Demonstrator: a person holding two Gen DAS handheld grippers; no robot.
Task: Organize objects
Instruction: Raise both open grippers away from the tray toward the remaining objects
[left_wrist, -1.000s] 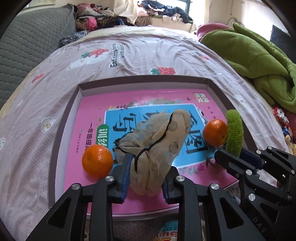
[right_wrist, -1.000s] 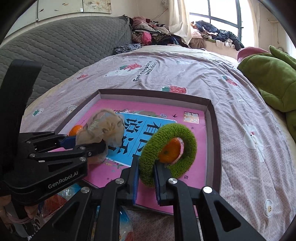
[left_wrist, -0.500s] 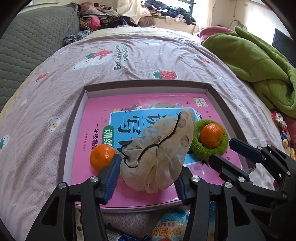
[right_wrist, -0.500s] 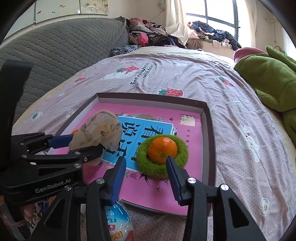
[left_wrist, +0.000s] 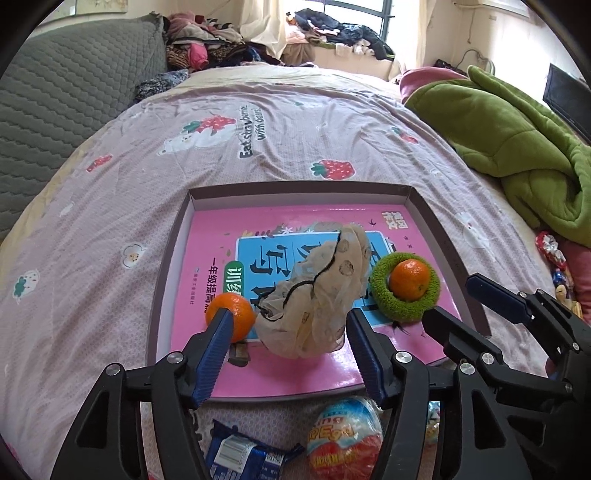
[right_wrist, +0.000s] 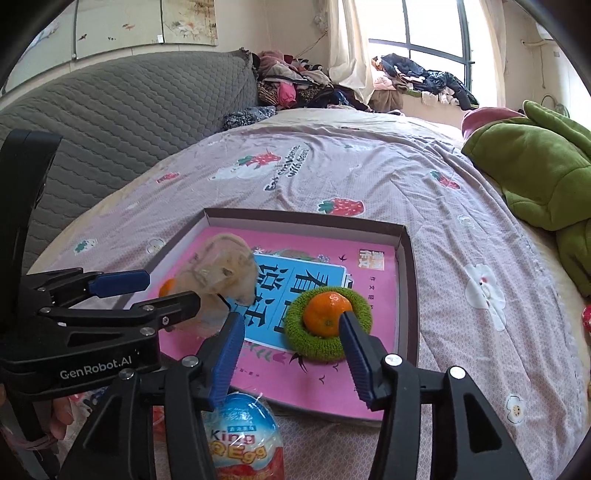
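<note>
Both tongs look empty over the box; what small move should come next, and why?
Probably lift both tongs clear. The left tongs and right tongs have just been opening; the beige cloth and the green ring around an orange lie free in the box.

The crumpled beige sheer cloth (right_wrist: 225, 273) hides most of the left orange tangerine (right_wrist: 168, 287) in the right wrist view. The blue foil snack packet (left_wrist: 240, 456) and the foil-wrapped King Egg (left_wrist: 345, 439) are cut off by the bottom edge.

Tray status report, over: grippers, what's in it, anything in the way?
Left gripper and right gripper open, jaws just widened, holding nothing. Beige cloth bundle and green ring around an orange lie in tray. Nothing in the way.
</note>
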